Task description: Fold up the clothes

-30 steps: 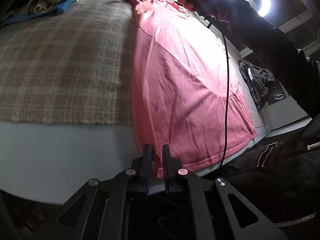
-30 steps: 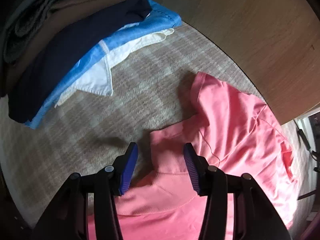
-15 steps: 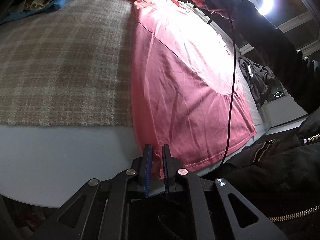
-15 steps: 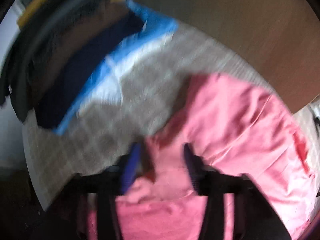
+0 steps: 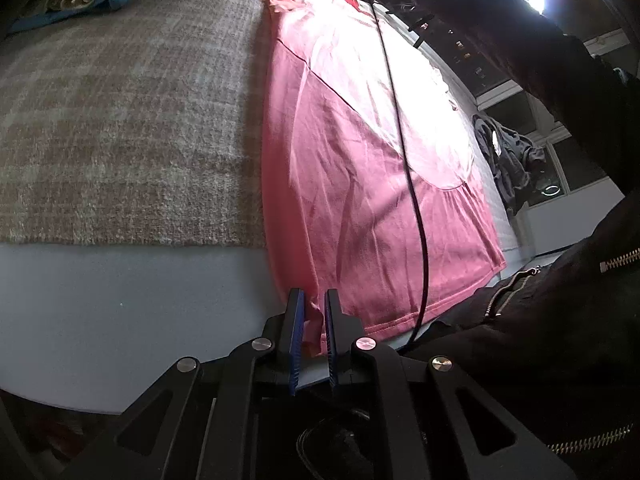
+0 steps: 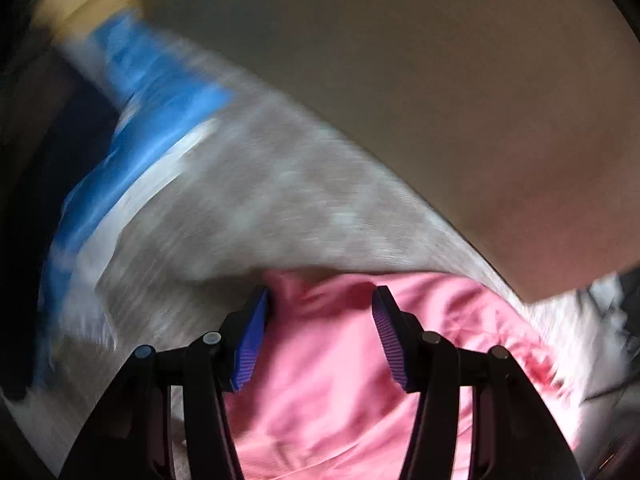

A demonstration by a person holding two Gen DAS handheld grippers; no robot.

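Note:
A pink T-shirt [image 5: 360, 160] lies stretched out lengthwise on a plaid blanket [image 5: 120, 120]. My left gripper [image 5: 313, 304] is shut on the shirt's near hem corner, with pink cloth pinched between its blue pads. In the blurred right wrist view my right gripper [image 6: 320, 300] is open, its jaws wide apart over the far, collar end of the pink shirt [image 6: 340, 380]. No cloth sits between its pads.
Blue and white clothes [image 6: 140, 120] lie piled at the blanket's far left, also in the left wrist view [image 5: 80, 0]. A black cable [image 5: 404, 140] hangs over the shirt. The person's dark jacket [image 5: 560, 320] is at right. A bare grey sheet [image 5: 120, 312] borders the blanket.
The right gripper has swung fast along the shirt's collar end, still open; its view is blurred. The left gripper has stayed shut on the hem, and the shirt looks pulled straighter.

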